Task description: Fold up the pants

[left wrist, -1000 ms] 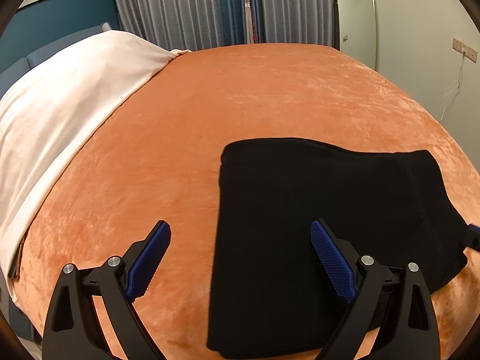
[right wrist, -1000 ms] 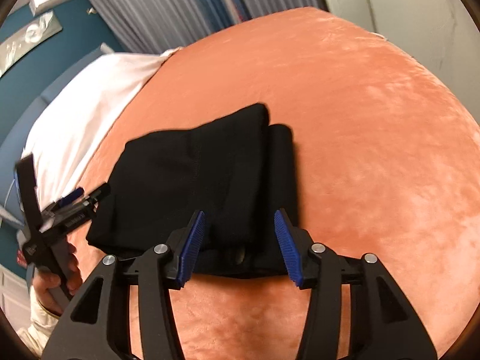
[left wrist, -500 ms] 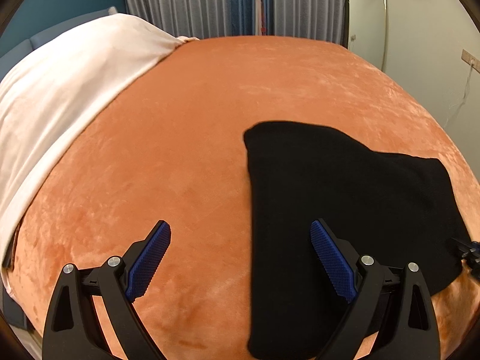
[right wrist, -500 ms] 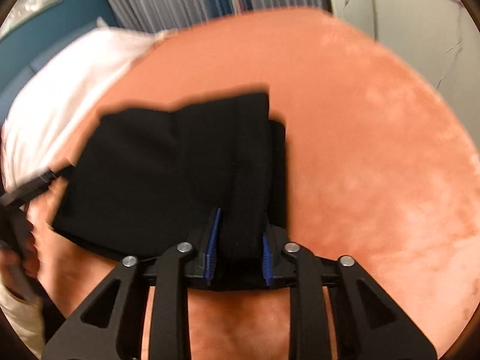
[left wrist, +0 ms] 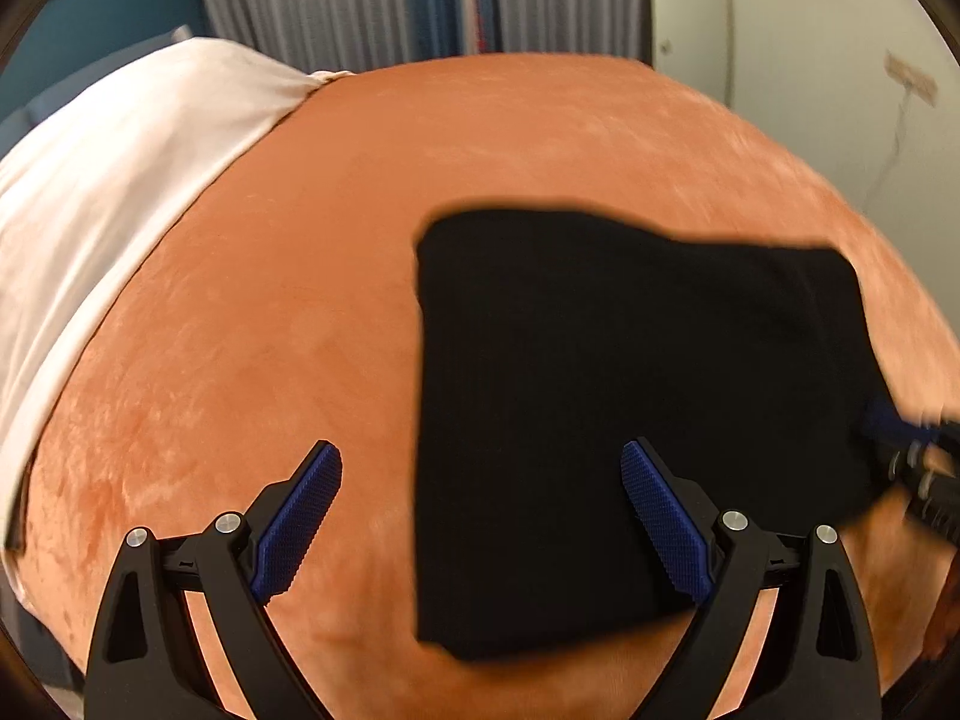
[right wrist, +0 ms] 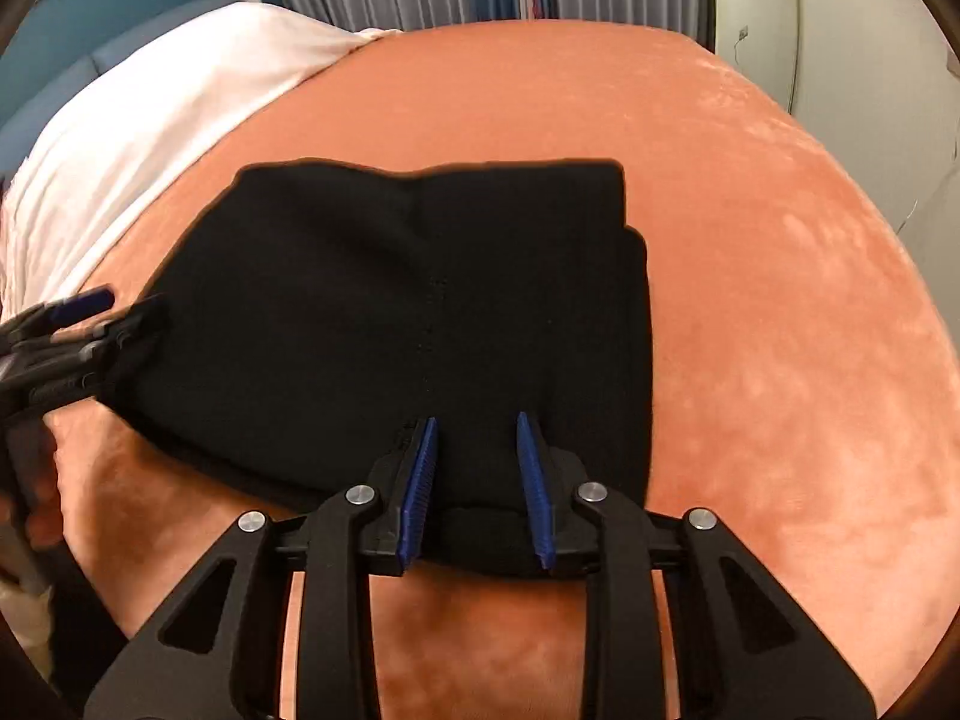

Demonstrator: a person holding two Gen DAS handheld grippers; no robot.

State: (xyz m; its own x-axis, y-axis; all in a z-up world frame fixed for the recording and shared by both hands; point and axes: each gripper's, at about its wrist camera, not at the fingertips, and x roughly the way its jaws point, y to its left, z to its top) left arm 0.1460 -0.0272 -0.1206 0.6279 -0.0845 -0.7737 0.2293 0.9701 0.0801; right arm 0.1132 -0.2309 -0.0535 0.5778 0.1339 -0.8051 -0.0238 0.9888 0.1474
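Observation:
The black pants (left wrist: 630, 408) lie folded into a thick rectangle on the orange bed cover (left wrist: 252, 330). My left gripper (left wrist: 480, 516) is open and empty; its right finger is over the pants' left part, its left finger over bare cover. My right gripper (right wrist: 474, 480) is shut on the near edge of the pants (right wrist: 390, 300), with a bunch of black cloth between its blue pads (right wrist: 534, 480). The right gripper also shows at the right edge of the left wrist view (left wrist: 906, 450), at the pants' corner. The left gripper shows at the left edge of the right wrist view (right wrist: 78, 324).
A white blanket (left wrist: 120, 180) covers the far left part of the bed. Grey and blue curtains (left wrist: 420, 0) hang behind the bed. A pale wall with a socket and cable (left wrist: 912, 78) is on the right. The bed's near edge runs just below both grippers.
My right gripper closed on the near edge of the pants and has widened a little since half a second ago. The left gripper stayed open and drifted slightly left of the pants.

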